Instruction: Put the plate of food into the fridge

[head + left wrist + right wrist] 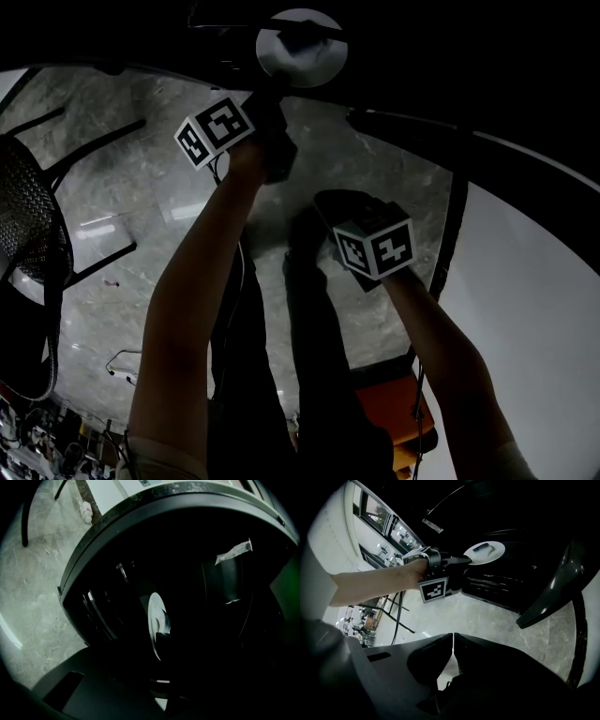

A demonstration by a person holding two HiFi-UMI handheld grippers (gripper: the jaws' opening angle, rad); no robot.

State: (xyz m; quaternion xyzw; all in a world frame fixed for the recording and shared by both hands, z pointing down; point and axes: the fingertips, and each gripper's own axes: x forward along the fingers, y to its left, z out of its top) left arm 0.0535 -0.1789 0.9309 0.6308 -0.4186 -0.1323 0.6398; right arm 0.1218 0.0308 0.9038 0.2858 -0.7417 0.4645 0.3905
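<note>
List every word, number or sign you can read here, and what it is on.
No readable text.
Left cube: square black-and-white markers, no letters.
Right cube: the same.
White tag on the fridge: too blurred to read.

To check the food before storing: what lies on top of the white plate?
One small greyish piece lies near the middle of the plate; what food it is cannot be told. The left gripper clamps and covers the plate's near rim.
</note>
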